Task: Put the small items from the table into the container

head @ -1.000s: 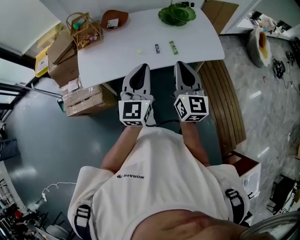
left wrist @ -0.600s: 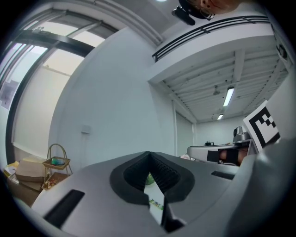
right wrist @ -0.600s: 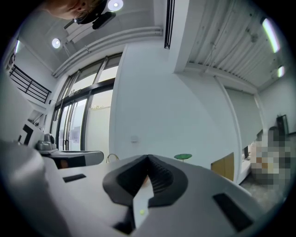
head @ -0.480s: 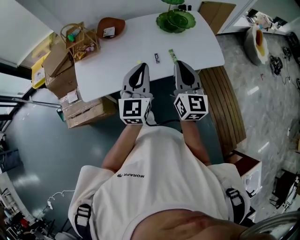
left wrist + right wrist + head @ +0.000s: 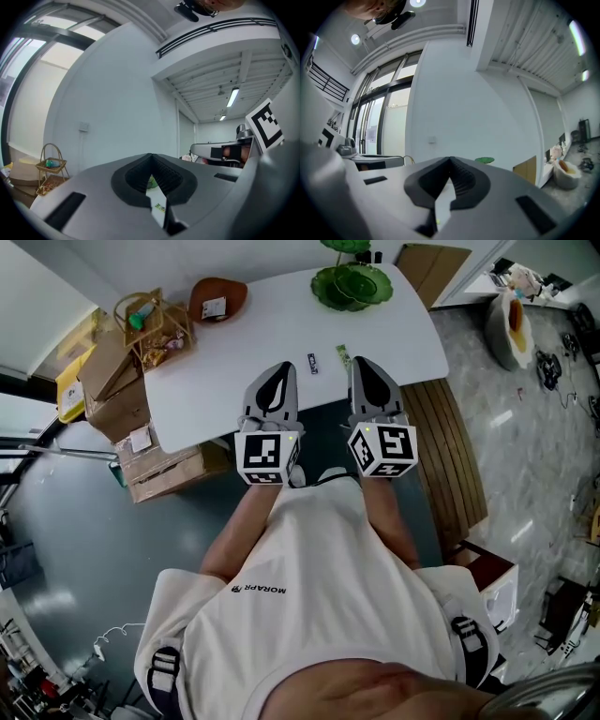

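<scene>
White table point(image 5: 234, 352) fills the top of the head view, with cardboard boxes point(image 5: 159, 460) stacked on the grey floor at its left and a wooden bench point(image 5: 455, 442) on its right. On the far side of the tabletop I've got a green glass dish point(image 5: 352, 284), a brown bowl point(image 5: 217, 298) and a wire basket point(image 5: 155, 320) with bits in it. The small stuff sits near the front edge: a dark packet point(image 5: 312, 363) and a green packet point(image 5: 343, 356), side by side but apart, right between my two grippers. Left gripper point(image 5: 280, 367) is held level with its tip over the table's near edge, jaws pressed together with nothing pinched. In its own view the ridged pads point(image 5: 161, 173) meet at the tip, and the green packet shows through the sliver below them. Right gripper point(image 5: 362, 362) looks the same, level and just beside the green packet, jaws closed together and empty. Its view shows a tiny yellow-green speck point(image 5: 436, 220) on the table through the slit, can't tell what it is.
</scene>
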### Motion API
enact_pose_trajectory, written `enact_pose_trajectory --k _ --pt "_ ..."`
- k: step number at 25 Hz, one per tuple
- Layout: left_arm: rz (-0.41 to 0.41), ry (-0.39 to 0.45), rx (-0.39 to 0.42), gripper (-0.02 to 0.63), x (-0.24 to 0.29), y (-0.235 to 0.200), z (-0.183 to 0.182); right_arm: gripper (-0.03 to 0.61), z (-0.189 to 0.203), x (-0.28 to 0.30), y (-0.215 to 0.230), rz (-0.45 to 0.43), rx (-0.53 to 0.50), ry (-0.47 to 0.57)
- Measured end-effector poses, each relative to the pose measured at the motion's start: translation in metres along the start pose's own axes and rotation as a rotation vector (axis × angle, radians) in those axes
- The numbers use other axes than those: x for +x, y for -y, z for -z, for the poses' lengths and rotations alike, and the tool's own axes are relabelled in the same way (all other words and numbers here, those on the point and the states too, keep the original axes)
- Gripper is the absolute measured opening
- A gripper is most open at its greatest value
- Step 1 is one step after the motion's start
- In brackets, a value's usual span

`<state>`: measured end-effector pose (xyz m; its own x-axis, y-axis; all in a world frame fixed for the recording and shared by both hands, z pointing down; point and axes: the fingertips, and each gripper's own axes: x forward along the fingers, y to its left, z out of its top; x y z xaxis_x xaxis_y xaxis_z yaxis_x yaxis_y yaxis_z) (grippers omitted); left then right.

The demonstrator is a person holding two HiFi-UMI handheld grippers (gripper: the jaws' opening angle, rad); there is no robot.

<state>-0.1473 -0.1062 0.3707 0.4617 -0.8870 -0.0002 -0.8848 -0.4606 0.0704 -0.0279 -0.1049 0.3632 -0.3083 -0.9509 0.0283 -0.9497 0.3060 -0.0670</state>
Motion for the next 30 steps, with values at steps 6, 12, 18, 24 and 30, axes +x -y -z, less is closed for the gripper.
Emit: enact_pose_trajectory --k 6,12,18,24,30 --pt "-0.027 -0.03 0.023 0.005 0.024 -0.006 0.004 0.008 0.003 0.02 0.019 -0.025 0.014 -0.006" --pt "-0.06 -0.052 0.03 0.005 0.051 -0.003 0.009 0.008 0.004 0.041 0.047 -0.055 0.021 -0.021" --pt "-0.076 -0.091 0.045 0.005 0.072 -0.002 0.023 0.008 0.011 0.054 0.058 -0.093 0.018 -0.03" --pt "-0.103 -0.149 0.058 0.005 0.084 -0.007 0.045 0.008 0.023 0.061 0.068 -0.113 0.024 -0.053" --pt "-0.105 -0.234 0.084 0.005 0.09 -0.015 0.076 0.008 0.032 0.065 0.07 -0.133 0.03 -0.076"
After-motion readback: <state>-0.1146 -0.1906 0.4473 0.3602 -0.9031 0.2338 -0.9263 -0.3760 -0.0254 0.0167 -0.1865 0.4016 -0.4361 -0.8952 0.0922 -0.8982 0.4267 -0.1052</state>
